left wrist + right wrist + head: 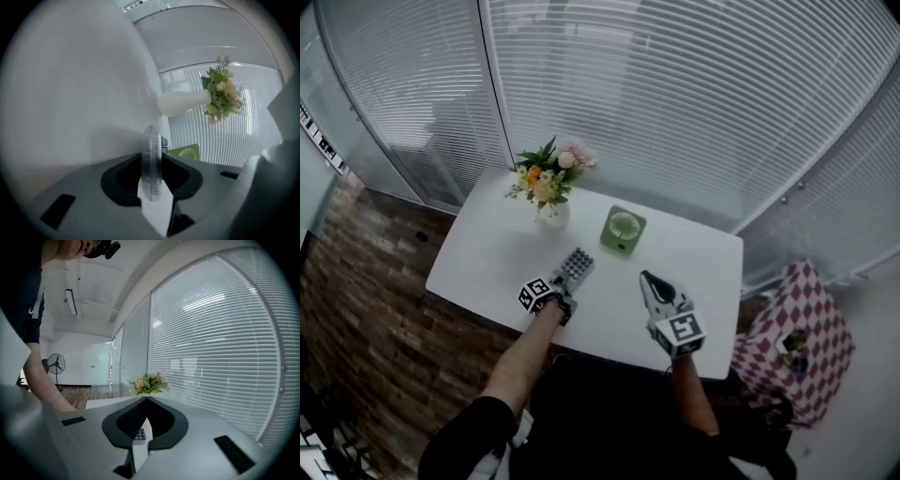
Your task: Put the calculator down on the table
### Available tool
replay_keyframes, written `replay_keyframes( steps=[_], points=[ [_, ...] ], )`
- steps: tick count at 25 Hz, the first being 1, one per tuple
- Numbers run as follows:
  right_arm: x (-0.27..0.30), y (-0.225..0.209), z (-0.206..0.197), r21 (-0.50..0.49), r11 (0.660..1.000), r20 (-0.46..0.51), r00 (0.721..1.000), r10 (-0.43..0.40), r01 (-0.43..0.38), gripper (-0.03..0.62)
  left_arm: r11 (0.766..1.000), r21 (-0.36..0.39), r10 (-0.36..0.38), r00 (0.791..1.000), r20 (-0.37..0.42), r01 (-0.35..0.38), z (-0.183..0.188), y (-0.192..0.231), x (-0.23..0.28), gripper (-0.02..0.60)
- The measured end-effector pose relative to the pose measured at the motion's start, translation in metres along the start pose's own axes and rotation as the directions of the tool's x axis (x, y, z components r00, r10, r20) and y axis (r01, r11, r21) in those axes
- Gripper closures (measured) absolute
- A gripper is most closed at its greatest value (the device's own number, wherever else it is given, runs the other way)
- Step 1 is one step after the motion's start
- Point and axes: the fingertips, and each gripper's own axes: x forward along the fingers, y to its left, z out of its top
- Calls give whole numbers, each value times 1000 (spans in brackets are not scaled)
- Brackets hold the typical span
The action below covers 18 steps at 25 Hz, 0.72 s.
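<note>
A grey calculator [577, 263] with rows of keys lies flat, low over the white table [487, 253]; whether it touches the top I cannot tell. My left gripper [565, 285] is shut on its near end. In the left gripper view the calculator [152, 140] shows edge-on, clamped between the jaws of the left gripper [152, 158]. My right gripper [649, 279] hovers to the calculator's right, shut and holding nothing. In the right gripper view the tips of the right gripper [146, 400] meet, and the calculator's keys [141, 433] show below them.
A white vase of flowers [549, 183] stands at the table's far side, with a green square object [622, 230] to its right. Window blinds [694, 94] run behind the table. A stool with a checked cloth [797, 328] stands at the right. The brick-patterned floor [366, 300] lies left.
</note>
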Motion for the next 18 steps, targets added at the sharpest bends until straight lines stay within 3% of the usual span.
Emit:
replay_keyframes(
  steps=[6, 11, 15, 18],
  points=[
    [-1, 5, 2, 36, 999, 12, 1000, 19, -19, 588, 974, 131, 189, 982, 0, -187, 2, 3, -8, 432],
    [0, 6, 2, 55, 998, 27, 999, 27, -28, 588, 941, 210, 275, 961, -23, -265, 1, -1, -10, 365],
    [0, 7, 2, 18, 1000, 12, 1000, 23, -23, 588, 932, 196, 317, 948, -29, -305, -2, 0, -16, 327],
    [0, 5, 6, 33, 999, 26, 1000, 11, -12, 588, 899, 250, 374, 927, -11, -360, 0, 5, -28, 322]
  ],
)
